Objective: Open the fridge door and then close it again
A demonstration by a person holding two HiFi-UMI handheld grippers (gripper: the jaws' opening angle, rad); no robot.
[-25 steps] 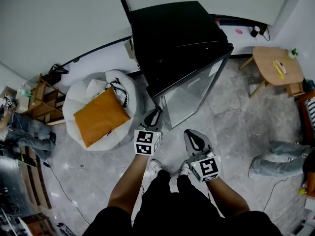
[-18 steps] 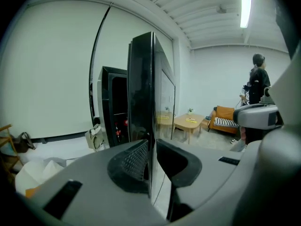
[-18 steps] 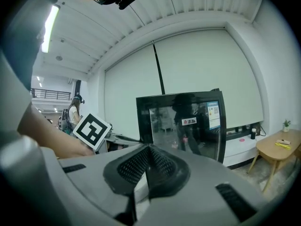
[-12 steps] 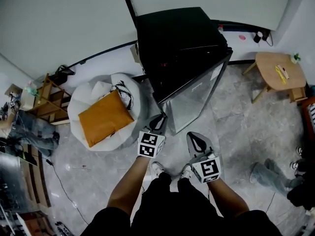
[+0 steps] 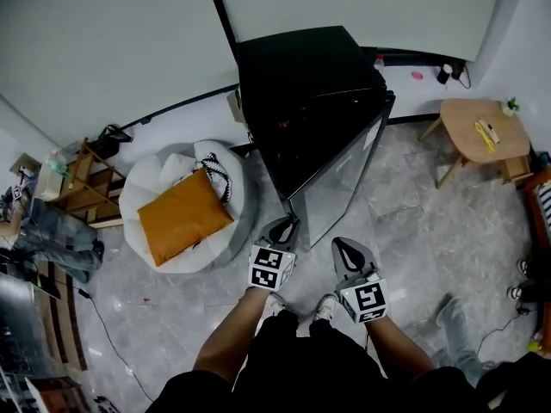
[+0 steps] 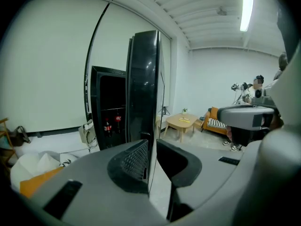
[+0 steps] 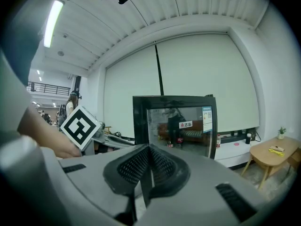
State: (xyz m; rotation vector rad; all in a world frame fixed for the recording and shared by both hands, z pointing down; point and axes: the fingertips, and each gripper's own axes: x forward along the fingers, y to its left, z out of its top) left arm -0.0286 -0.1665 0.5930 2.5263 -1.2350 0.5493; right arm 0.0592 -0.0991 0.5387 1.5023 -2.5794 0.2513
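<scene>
The left hand-held gripper (image 6: 150, 149), its jaws just closed inward, pinches the upright free edge of the fridge door (image 6: 143, 79) dead ahead; the right hand-held gripper (image 7: 149, 161) is closed and empty.

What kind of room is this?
Probably a lounge corner in an office or lab: a black glass-door fridge, a white beanbag with an orange cushion, and a small round wooden table.

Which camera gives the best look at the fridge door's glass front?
The right gripper view: the fridge door faces it squarely, with its stickers in plain sight. The left gripper view catches only the door's dark edge, end-on. The head view sees it from steeply above, foreshortened.
</scene>
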